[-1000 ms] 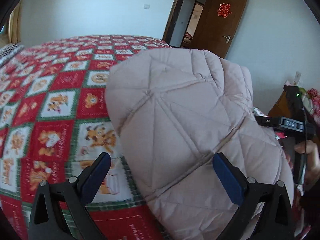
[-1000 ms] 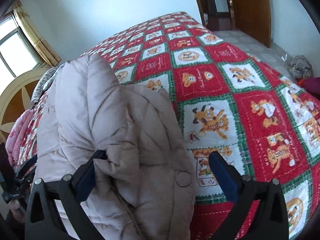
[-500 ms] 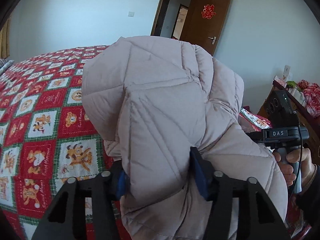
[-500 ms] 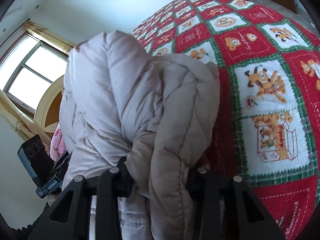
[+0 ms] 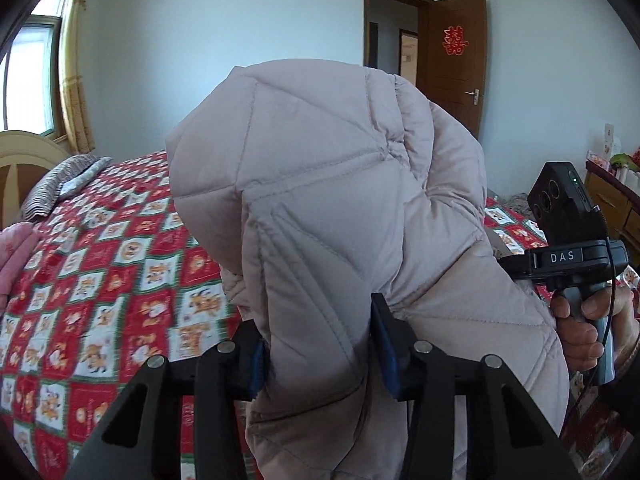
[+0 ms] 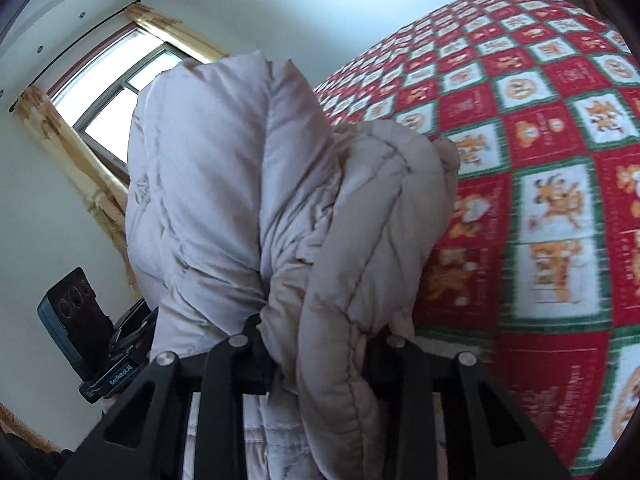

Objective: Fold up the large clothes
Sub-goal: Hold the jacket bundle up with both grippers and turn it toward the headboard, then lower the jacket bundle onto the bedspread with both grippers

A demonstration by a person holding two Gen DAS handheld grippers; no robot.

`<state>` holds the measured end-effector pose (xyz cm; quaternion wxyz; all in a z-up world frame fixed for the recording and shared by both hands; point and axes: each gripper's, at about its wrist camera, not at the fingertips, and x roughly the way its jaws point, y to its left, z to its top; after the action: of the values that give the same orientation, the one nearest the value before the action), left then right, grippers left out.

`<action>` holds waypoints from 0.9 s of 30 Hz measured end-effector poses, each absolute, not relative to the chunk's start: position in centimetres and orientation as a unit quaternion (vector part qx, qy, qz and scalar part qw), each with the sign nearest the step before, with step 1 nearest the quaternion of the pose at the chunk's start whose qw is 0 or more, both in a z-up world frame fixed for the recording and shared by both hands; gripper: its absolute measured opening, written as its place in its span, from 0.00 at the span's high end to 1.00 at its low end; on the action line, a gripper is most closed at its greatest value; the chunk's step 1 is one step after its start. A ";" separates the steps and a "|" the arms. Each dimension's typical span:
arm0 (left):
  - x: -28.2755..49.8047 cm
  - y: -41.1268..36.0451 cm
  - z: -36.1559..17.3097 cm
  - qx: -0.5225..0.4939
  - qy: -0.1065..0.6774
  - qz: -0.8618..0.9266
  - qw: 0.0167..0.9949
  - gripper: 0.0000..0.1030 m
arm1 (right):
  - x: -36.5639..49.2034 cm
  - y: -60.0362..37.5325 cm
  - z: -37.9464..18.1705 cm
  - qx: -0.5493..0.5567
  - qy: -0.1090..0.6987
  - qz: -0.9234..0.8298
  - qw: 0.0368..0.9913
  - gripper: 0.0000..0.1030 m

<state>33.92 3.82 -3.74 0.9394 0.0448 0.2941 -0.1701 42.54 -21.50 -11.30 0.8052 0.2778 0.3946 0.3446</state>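
The pale pink quilted jacket [image 5: 332,216] is hanging bunched in the air above the bed [image 5: 120,264], lifted clear of the red, green and white patterned bedspread [image 6: 560,168] and filling the middle of both wrist views.

The left gripper [image 5: 318,350] is pinching a thick fold of the jacket's lower part. Its blue-padded fingers [image 5: 386,344] are pressing into the padding from both sides and are closing further on it, so the cloth is bulging out above and below the grip. Just right of the jacket in this view, the person's right hand [image 5: 580,328] is wrapping around the handle of the other tool, whose black body is carrying the letters DAS.

The right gripper [image 6: 320,344] is clamping another bunched part of the jacket, with the fabric squeezed tight between its black fingers [image 6: 250,338], which are likewise closing further on the cloth. The pads themselves are hidden by the folds. A rolled edge of the jacket is drooping over the front of this gripper toward the camera. The left tool's black camera block is showing to the left of the jacket here.

Beyond the jacket, a window [image 6: 116,84] with yellow curtains is letting in daylight, and a brown door [image 5: 456,56] is standing open behind it.
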 end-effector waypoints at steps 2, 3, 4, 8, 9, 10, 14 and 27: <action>33.0 6.6 -3.2 0.045 0.291 -0.145 0.945 0.55 | 43.2 -18.0 -11.3 0.272 0.400 0.369 0.793 0.67; 32.4 7.8 -3.1 0.047 0.290 -0.133 0.947 0.55 | 43.5 -16.0 -11.3 0.269 0.404 0.381 0.787 0.67; 31.9 9.3 -2.8 0.045 0.290 -0.120 0.949 0.56 | 43.7 -14.6 -11.3 0.267 0.407 0.390 0.782 0.67; 30.6 14.3 -2.3 0.043 0.291 -0.083 0.952 0.56 | 44.5 -8.6 -11.1 0.257 0.421 0.420 0.762 0.68; 30.4 15.3 -2.4 0.044 0.292 -0.075 0.953 0.56 | 44.6 -7.4 -11.1 0.253 0.424 0.426 0.758 0.68; 30.3 16.0 -2.7 0.042 0.293 -0.069 0.953 0.56 | 45.1 -6.3 -11.1 0.250 0.427 0.429 0.756 0.68; 30.3 19.2 -4.3 0.037 0.305 -0.046 0.950 0.56 | 44.9 -4.0 -11.4 0.239 0.440 0.436 0.747 0.68; 31.1 23.2 -9.3 0.010 0.329 -0.009 0.944 0.42 | 47.0 -0.9 -13.8 0.222 0.469 0.410 0.750 0.68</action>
<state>31.11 23.19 -9.28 0.9444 0.0103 0.3287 -0.0088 46.99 -0.90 -13.82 0.7502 0.2216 0.4688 0.4102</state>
